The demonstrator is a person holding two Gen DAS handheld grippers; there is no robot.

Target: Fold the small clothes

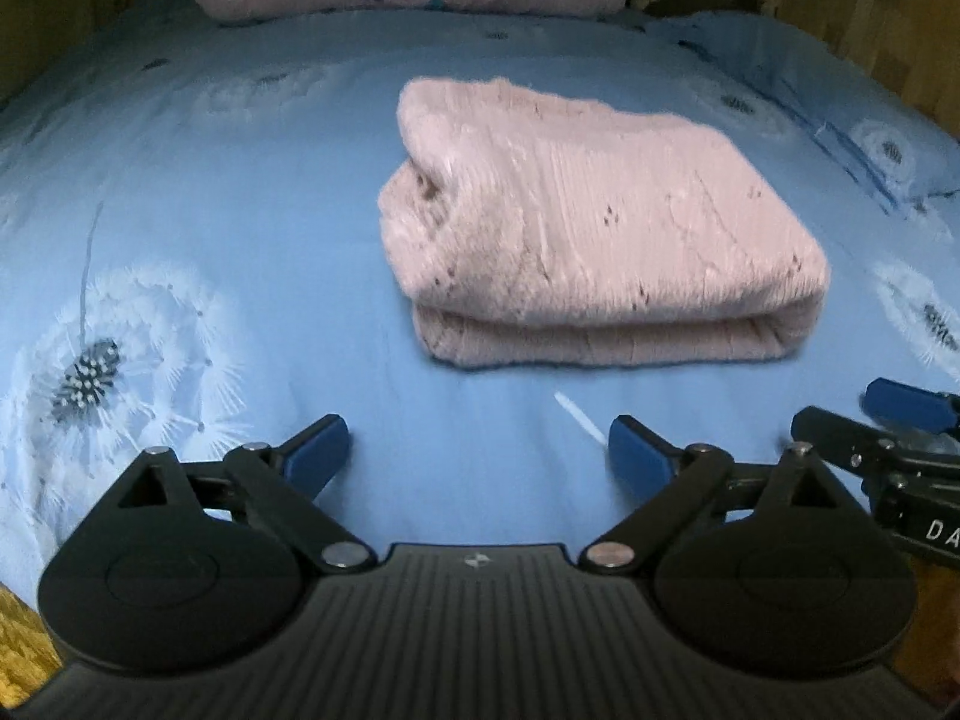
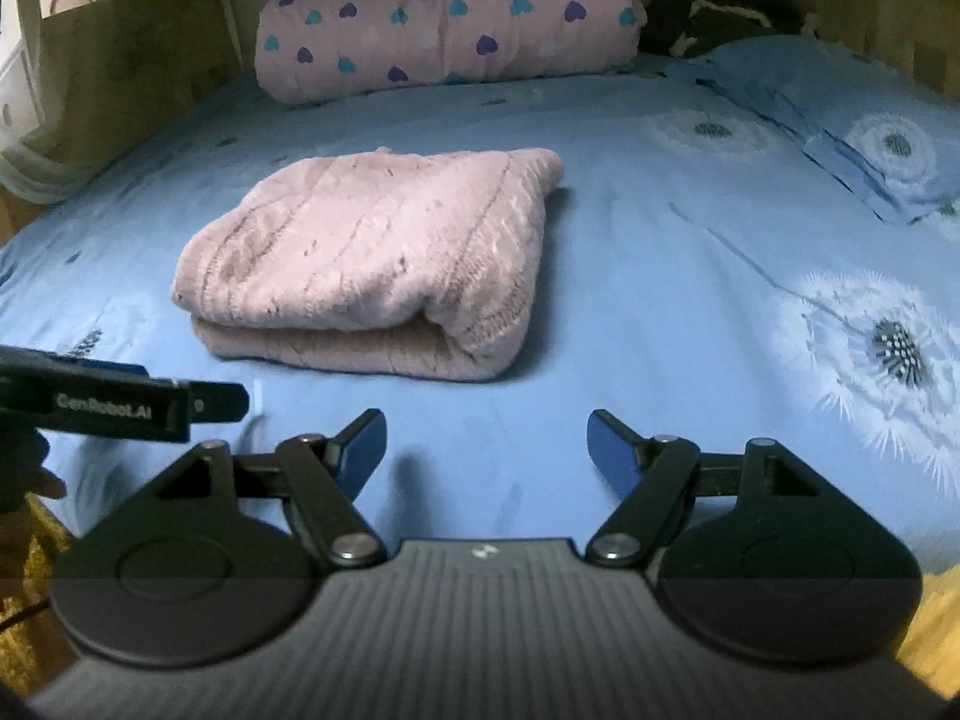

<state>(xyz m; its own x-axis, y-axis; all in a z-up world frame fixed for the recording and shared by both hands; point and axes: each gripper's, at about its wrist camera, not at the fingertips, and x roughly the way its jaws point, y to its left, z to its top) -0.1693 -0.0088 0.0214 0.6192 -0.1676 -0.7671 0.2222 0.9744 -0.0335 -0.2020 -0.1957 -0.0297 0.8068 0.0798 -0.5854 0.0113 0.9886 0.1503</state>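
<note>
- The pink knitted garment (image 1: 588,228), soft and ribbed, lies folded into a thick rectangular bundle in the middle of the blue bedsheet printed with white dandelions (image 1: 252,192); its layers are stacked, with a rounded fold facing the cameras and looser ends at one side.
- The left gripper (image 1: 479,450) hovers over bare sheet short of the bundle, its blue-padded fingers spread wide and holding nothing; the right gripper (image 2: 486,447) is likewise spread and empty, just beside the left one and equally short of the garment.
- Judging by the compact shape, the folding looks done or nearly so; if a last touch is wanted, it would be to press the top layer flat and tuck the loose side ends in line, coming in low from both sides; pinching only the top layer would likely drag the stack apart, since the knit is thick and springy.
- Beyond the garment, a pink quilted bundle with purple and teal hearts (image 2: 447,24) rests at the far end of the bed, well apart; a dark object beside it is too dim to identify; nothing lies between the grippers and the garment.
</note>
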